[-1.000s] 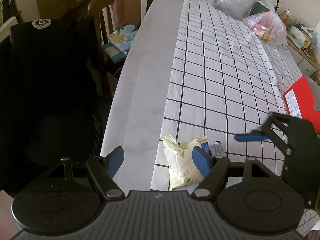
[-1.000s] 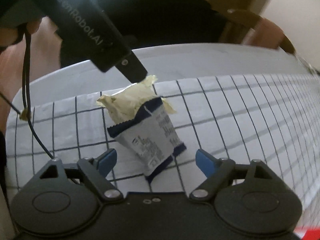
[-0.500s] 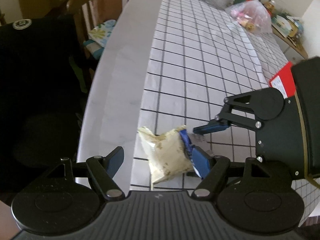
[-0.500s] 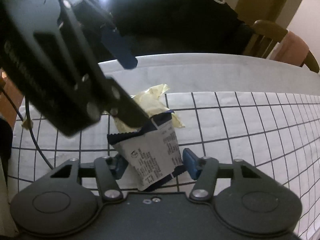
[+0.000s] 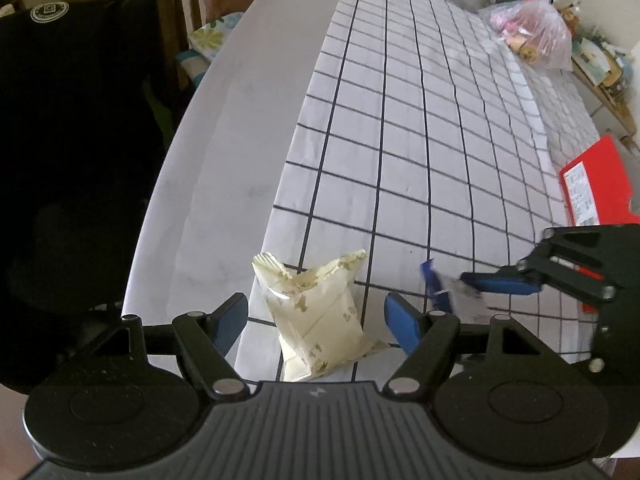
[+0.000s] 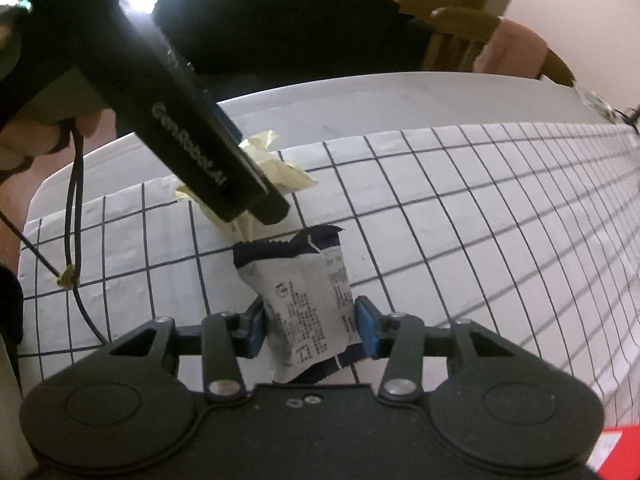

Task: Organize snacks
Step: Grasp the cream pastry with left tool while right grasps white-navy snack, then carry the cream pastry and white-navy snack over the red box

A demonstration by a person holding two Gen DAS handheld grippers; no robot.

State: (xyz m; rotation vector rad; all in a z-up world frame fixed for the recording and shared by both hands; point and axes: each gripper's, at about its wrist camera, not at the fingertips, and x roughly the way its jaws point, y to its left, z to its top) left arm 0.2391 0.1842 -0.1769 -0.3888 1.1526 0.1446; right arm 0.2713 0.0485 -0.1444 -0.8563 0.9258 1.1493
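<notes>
the blue-and-white snack packet (image 6: 310, 312) sits pinched between the right tongs (image 6: 310, 326), just above the checked counter (image 5: 400, 140) — likely bound for sorting. the cream packet (image 5: 316, 316) lies between the wide-open, empty left tongs (image 5: 316, 318).

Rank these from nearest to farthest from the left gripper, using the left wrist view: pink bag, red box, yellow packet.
1. yellow packet, between the left gripper fingers.
2. red box, at the right edge.
3. pink bag, far up the table on the right.
</notes>
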